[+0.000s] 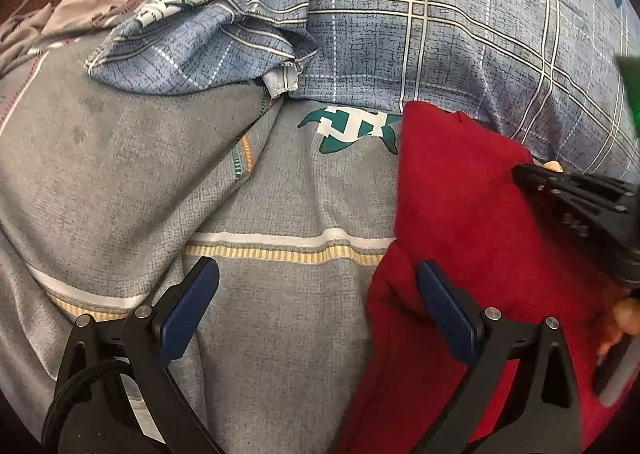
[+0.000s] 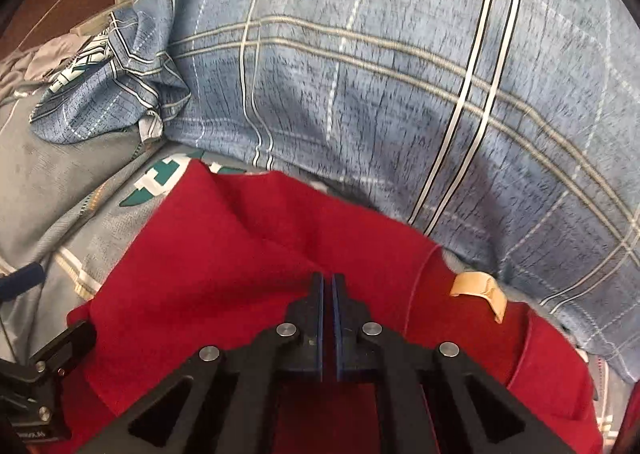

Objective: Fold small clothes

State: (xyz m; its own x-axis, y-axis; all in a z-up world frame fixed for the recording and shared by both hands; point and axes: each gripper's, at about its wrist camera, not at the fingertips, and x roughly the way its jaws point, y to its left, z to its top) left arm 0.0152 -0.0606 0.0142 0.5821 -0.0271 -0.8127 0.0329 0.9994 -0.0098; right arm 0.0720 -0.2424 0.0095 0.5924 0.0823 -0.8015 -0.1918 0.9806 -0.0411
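The right gripper (image 2: 328, 278) is pinching a fold of the red cloth (image 2: 224, 254) with closed jaws. The left gripper (image 1: 318, 274) is hovering wide open, holding nothing, over the sheet (image 1: 160, 173).

A grey bed sheet (image 1: 280, 189) with pale stripes and a teal print covers the bed. A blue checked pillow (image 2: 360, 73) lies beyond it. A crumpled blue checked cloth (image 1: 200, 41) sits to its left.

Lying on the bed I'm seeing one red garment (image 2: 224, 254), one grey bedsheet (image 1: 120, 157), one blue plaid pillow (image 2: 360, 73) and two grippers working: left gripper (image 1: 318, 278), right gripper (image 2: 329, 282).
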